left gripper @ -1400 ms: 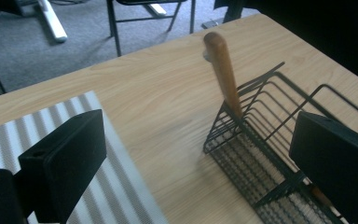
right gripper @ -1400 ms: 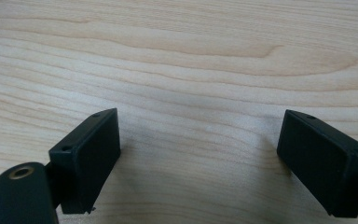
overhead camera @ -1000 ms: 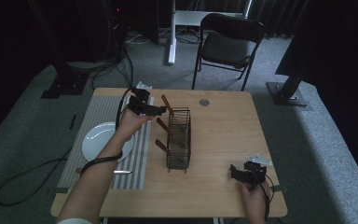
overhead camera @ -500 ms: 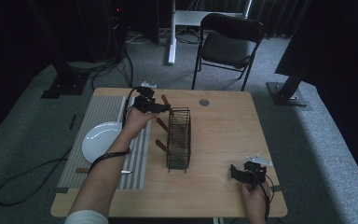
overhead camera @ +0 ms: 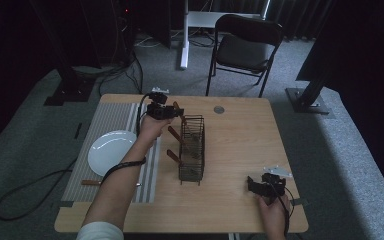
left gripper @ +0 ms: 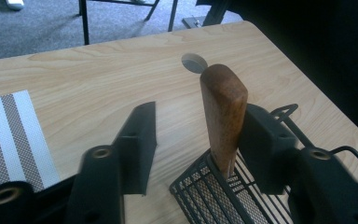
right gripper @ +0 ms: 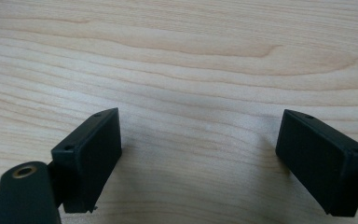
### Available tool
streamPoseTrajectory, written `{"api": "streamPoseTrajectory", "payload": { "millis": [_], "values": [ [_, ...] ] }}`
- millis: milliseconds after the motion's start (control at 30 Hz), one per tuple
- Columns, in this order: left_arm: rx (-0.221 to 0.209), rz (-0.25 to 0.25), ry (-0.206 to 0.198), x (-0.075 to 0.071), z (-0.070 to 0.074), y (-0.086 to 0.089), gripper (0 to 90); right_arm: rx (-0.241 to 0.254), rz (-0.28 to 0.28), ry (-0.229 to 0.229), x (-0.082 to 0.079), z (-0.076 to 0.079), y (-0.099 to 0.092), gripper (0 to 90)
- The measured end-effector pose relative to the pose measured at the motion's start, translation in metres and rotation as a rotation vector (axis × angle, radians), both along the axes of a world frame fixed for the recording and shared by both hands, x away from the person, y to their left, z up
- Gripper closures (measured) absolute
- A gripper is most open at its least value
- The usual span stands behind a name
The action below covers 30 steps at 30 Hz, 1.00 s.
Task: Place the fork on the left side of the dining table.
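The left hand-held gripper (left gripper: 193, 135) has just been closing its jaws around the far wooden handle (left gripper: 223, 116), which stands tilted out of the wire rack (overhead camera: 191, 147). In the left gripper view the handle lies against one jaw while a gap remains to the other, so the jaws are half closed and not yet pinching. The grasp looks nearly made; lifting the utensil out of the rack seems to come next. Against the earlier high view, that gripper has shifted from about 10 o'clock of the rack's far end in over it, and sunk a little. The right hand-held gripper (right gripper: 198, 154), jaws spread over bare tabletop (right gripper: 182, 56), rests at 4 o'clock of the rack, unchanged.
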State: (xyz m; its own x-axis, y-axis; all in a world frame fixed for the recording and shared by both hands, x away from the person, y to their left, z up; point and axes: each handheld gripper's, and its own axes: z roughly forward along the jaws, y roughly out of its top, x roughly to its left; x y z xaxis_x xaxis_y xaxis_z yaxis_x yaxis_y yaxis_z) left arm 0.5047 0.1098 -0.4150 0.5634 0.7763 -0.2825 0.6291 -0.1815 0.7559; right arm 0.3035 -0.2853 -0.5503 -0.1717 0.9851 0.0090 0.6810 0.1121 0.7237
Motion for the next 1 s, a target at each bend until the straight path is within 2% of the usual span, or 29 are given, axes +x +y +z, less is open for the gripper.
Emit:
{"api": "streamPoseTrajectory", "payload": {
  "millis": [167, 233, 400, 533, 600, 700, 767, 867, 967, 1000],
  "values": [
    [-0.066, -0.018, 0.016, -0.001, -0.004, 0.0, 64.7, 0.0, 0.0, 0.0, 0.0, 0.0, 0.0, 13.8],
    [-0.093, -0.023, 0.014, -0.002, -0.004, 0.001, 72.7, 0.0, 0.0, 0.0, 0.0, 0.0, 0.0, 13.8],
    [-0.125, -0.041, 0.007, -0.006, -0.004, 0.002, 77.6, 0.0, 0.0, 0.0, 0.0, 0.0, 0.0, 13.8],
    [-0.125, -0.042, -0.015, -0.011, -0.004, 0.004, 79.2, 0.0, 0.0, 0.0, 0.0, 0.0, 0.0, 13.8],
    [-0.134, -0.041, -0.01, -0.014, -0.002, 0.005, 80.4, 0.0, 0.0, 0.0, 0.0, 0.0, 0.0, 13.8],
    [-0.119, -0.049, -0.016, -0.017, 0.001, 0.004, 80.5, 0.0, 0.0, 0.0, 0.0, 0.0, 0.0, 13.8],
    [-0.114, -0.047, -0.029, -0.021, 0.005, 0.005, 80.5, 0.0, 0.0, 0.0, 0.0, 0.0, 0.0, 13.8],
    [-0.13, -0.02, -0.027, -0.025, 0.01, 0.008, 80.6, 0.0, 0.0, 0.0, 0.0, 0.0, 0.0, 13.8],
    [-0.131, -0.025, -0.028, -0.027, 0.014, 0.01, 80.5, 0.0, 0.0, 0.0, 0.0, 0.0, 0.0, 13.8],
    [-0.121, -0.027, -0.035, -0.031, 0.02, 0.013, 80.5, 0.001, 0.0, 0.0, 0.0, 0.0, 0.0, 13.8]
  ]
}}
